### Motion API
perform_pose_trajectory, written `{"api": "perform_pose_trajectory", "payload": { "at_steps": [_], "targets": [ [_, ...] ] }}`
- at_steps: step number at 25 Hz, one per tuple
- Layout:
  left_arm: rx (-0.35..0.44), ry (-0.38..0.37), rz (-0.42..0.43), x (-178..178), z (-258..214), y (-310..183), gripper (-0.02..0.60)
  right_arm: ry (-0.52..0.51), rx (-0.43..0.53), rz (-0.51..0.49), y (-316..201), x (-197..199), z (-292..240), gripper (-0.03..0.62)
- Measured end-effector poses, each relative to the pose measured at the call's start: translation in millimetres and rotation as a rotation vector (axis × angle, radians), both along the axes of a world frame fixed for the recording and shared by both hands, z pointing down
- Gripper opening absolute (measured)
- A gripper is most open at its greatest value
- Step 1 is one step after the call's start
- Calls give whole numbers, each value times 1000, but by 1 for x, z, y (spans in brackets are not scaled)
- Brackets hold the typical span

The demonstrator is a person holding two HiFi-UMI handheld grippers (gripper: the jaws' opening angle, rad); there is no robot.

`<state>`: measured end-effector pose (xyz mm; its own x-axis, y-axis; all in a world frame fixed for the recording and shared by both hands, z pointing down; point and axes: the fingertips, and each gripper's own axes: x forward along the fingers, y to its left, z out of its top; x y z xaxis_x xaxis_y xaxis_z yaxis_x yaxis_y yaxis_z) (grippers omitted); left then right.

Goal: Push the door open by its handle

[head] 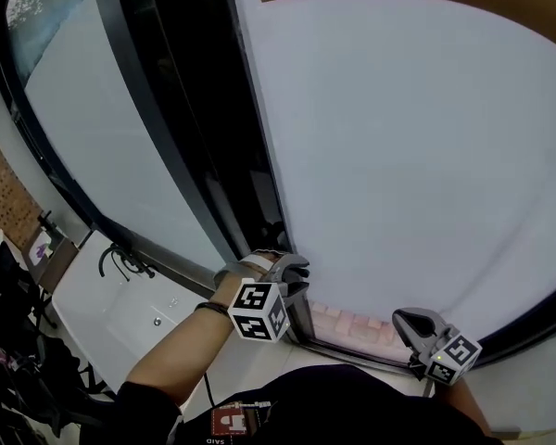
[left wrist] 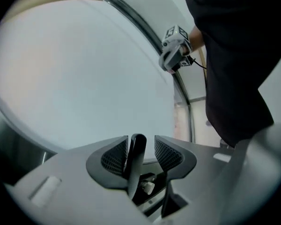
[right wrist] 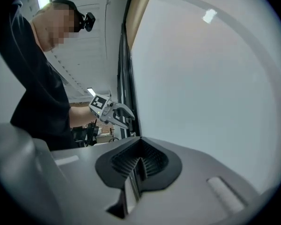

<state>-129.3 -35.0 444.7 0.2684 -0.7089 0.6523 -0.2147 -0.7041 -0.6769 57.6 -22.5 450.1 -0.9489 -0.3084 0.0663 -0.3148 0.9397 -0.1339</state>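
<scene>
Door (head: pixel 417 156) fills the far right, top cut off; handle not made out. Left gripper (head: pixel 292 274) at its dark left edge, fingers wide, an unidentified dark bar (left wrist: pixel 137 153) between them. Right gripper (head: pixel 406 323) near, fingers together, empty.

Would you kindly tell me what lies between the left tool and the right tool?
Head view: only the bottom of the pale door panel, with a pinkish patch, stretches between the left tool and the right tool.
</scene>
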Motion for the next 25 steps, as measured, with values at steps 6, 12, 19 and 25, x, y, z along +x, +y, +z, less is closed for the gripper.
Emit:
{"api": "perform_pose_trajectory", "payload": {
  "at_steps": [6, 12, 19, 25],
  "targets": [
    [-65, -165, 105, 2, 30, -6, 72, 9, 19, 58, -5, -20, 12, 2],
    [-35, -281, 117, 5, 46, -4, 46, 1, -12, 110, -10, -15, 17, 0],
    [35, -484, 48, 3, 64, -13, 2, 1, -19, 49, -18, -24, 23, 1],
    [67, -560, 24, -3, 73, -22, 1, -20, -26, -35, -25, -45, 25, 1]
  ]
}}
